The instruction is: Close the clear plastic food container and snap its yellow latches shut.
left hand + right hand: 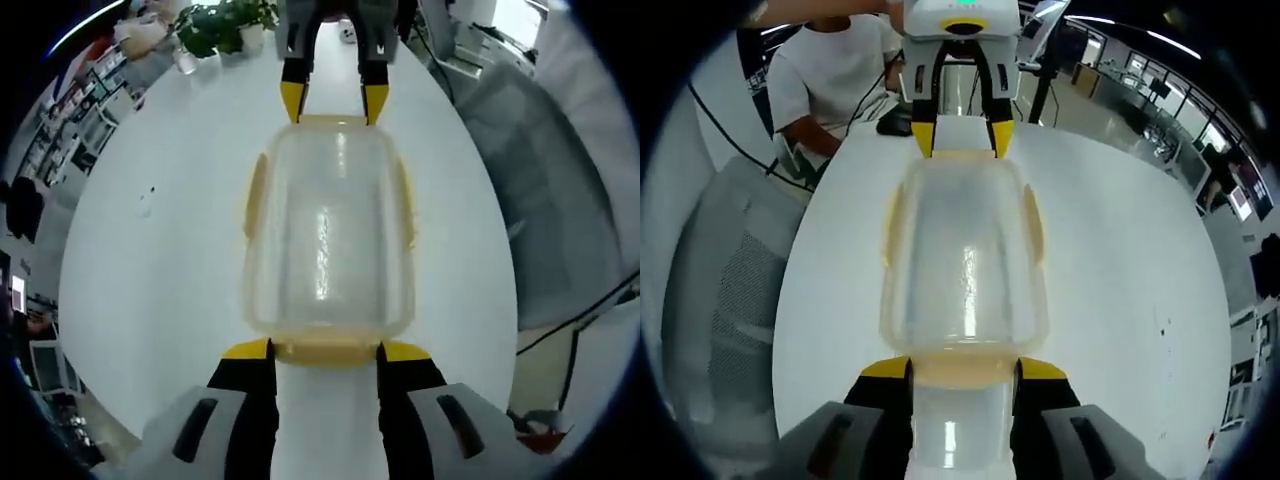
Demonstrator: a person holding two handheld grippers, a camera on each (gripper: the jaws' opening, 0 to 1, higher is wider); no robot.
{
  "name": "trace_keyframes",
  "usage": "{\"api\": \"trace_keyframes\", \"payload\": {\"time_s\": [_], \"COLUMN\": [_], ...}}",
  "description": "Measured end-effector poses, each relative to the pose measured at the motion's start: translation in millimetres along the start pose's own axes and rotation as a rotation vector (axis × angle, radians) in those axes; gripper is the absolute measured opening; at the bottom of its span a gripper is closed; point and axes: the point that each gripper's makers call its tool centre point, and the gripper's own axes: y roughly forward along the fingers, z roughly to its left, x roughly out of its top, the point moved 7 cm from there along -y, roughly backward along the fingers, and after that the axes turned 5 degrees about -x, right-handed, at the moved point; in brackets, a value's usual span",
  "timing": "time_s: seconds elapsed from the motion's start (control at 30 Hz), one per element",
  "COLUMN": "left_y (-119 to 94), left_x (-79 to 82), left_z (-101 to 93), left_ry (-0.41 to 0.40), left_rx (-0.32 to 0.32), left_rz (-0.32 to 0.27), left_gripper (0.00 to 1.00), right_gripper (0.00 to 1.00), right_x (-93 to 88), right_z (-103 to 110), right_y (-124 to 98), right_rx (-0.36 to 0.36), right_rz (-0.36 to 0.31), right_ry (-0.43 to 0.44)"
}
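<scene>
Both grippers, left (pixel 325 350) and right (pixel 963 368), spread wide, touch container (pixel 328 235) end latches.

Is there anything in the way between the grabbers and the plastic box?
Nothing visible. The left gripper and the right gripper sit at opposite short ends of the clear container, each with jaws open on either side of a yellow end latch, on the white table.
</scene>
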Motion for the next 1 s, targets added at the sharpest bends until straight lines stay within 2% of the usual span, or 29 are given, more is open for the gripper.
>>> {"api": "trace_keyframes", "payload": {"time_s": [1.0], "left_y": [20], "left_x": [49.7], "left_z": [-1.4], "left_ry": [0.022], "left_rx": [-0.005], "left_rz": [-0.033], "left_gripper": [0.36], "right_gripper": [0.35], "right_x": [-50.6], "right_z": [1], "right_y": [-21], "right_rx": [-0.003], "right_rz": [0.029], "right_ry": [0.017]}}
